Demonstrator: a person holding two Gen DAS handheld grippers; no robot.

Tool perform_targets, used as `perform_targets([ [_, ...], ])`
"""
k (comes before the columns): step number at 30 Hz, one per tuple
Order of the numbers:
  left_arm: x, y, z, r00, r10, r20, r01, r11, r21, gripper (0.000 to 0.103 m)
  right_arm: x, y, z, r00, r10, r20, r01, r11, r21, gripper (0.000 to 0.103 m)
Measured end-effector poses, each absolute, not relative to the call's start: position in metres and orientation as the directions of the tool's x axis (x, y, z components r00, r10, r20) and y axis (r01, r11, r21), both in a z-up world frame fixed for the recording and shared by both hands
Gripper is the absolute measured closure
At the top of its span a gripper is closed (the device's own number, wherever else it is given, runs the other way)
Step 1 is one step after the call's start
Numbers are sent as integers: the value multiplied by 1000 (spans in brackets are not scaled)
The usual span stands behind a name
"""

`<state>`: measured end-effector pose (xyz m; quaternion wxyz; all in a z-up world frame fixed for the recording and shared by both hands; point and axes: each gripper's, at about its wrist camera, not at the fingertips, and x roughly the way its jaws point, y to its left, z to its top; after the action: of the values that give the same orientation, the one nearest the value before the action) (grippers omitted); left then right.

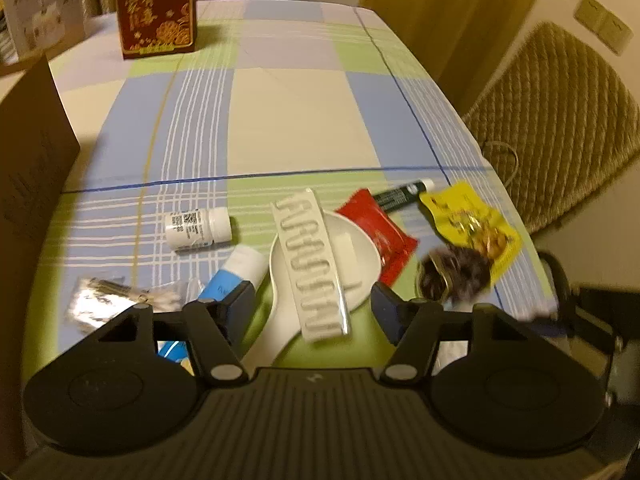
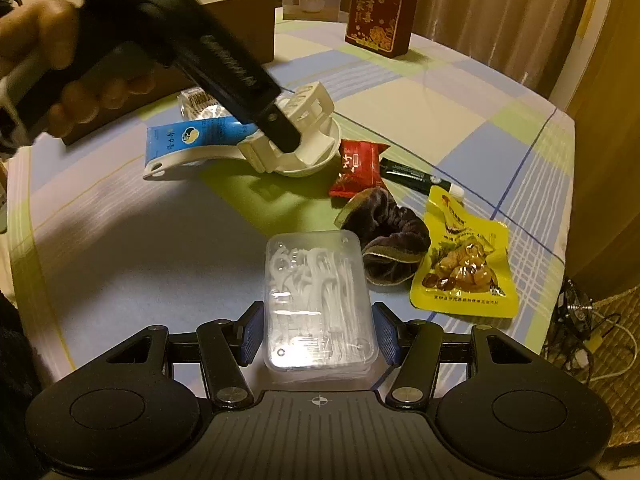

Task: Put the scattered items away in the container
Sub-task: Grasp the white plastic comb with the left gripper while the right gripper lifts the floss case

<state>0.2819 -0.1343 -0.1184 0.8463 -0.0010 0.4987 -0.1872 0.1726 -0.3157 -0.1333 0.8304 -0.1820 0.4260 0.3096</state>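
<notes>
Our left gripper (image 1: 312, 308) points down at the spoon (image 1: 360, 276), which we take as landmark. Its jaws stand half wide. A white clip (image 1: 310, 264) lies across the bowl of the spoon and sits between the pads, but there is a gap on each side, so nothing is gripped. In the right wrist view one finger (image 2: 280, 132) of this gripper reaches into the clip, and a hand (image 2: 48, 80) holds the handle.

Our right gripper (image 2: 319, 338) is nearer to us than the spoon. Its blue pads lie against both long sides of a clear floss box (image 2: 318, 300), so it holds this box.

In the left wrist view the other things lie around the spoon:
- Just left of it is a blue tube (image 1: 236, 276), touching its handle.
- Further left and a little behind is a white bottle (image 1: 198, 229) on its side.
- Left of the tube is a foil pack (image 1: 100, 300).
- A red packet (image 1: 378, 236) touches the right rim of the spoon.
- Behind the packet is a dark tube (image 1: 400, 194).
- Right of the packet is a yellow pouch (image 1: 476, 224), and a dark scrunchie (image 1: 452, 276) lies partly on it.

All of this rests on a checked cloth (image 1: 300, 120). The container, a brown carton (image 1: 32, 140), stands well left of the spoon. A red box (image 1: 156, 8) stands upright far behind the spoon.
</notes>
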Motion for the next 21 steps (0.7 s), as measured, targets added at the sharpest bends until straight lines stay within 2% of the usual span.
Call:
perform_targets([
  [6, 297, -138, -128, 418, -312, -853, 285, 937, -204, 60, 174, -320, -133, 438, 373, -818, -662, 749, -13, 44],
  [11, 299, -141, -132, 414, -321, -852, 281, 935, -215, 79, 174, -321, -133, 436, 381, -816, -663, 749, -5, 44],
  [21, 285, -131, -109, 461, -324, -826, 290, 935, -205, 80, 169, -313, -126, 447, 376, -811, -651, 759, -7, 44],
])
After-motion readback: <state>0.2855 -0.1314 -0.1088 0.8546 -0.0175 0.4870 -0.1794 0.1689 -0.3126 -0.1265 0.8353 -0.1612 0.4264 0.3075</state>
